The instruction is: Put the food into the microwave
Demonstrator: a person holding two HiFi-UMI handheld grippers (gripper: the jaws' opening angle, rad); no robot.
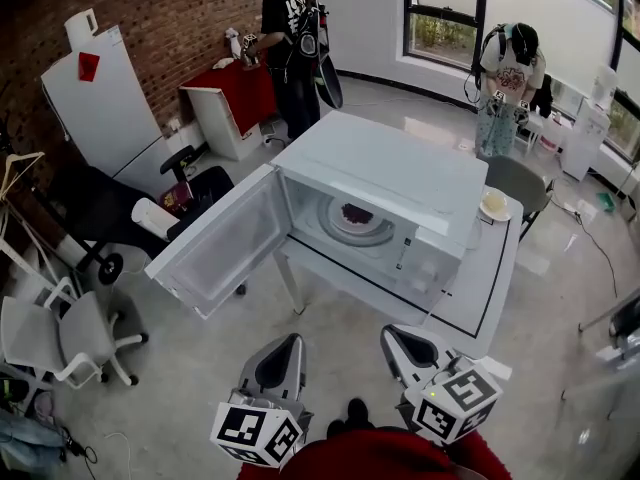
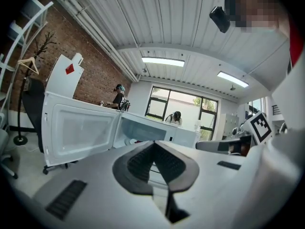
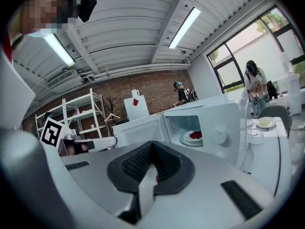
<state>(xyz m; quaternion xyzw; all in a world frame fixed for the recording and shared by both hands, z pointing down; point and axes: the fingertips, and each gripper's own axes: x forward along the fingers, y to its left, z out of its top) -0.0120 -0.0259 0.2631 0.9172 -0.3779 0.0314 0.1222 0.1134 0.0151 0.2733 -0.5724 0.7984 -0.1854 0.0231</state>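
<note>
A white microwave [image 1: 390,168] stands on a white table [image 1: 495,268], its door [image 1: 220,243] swung wide open to the left. On the turntable inside rests a white plate of dark red food [image 1: 352,216], which the right gripper view shows as the plate [image 3: 193,136]. My left gripper [image 1: 293,339] and right gripper [image 1: 391,334] hover low in front of the microwave, apart from it, both shut and holding nothing. The left gripper view has my left gripper [image 2: 153,145] aimed at the open door [image 2: 78,130]. My right gripper [image 3: 152,145] points at the cavity.
A small plate with pale food [image 1: 494,205] lies on the table right of the microwave, with a grey chair [image 1: 522,183] behind it. Two people [image 1: 290,38] [image 1: 508,73] stand at the back. Office chairs [image 1: 70,338] crowd the left, near a leaning white panel [image 1: 105,108].
</note>
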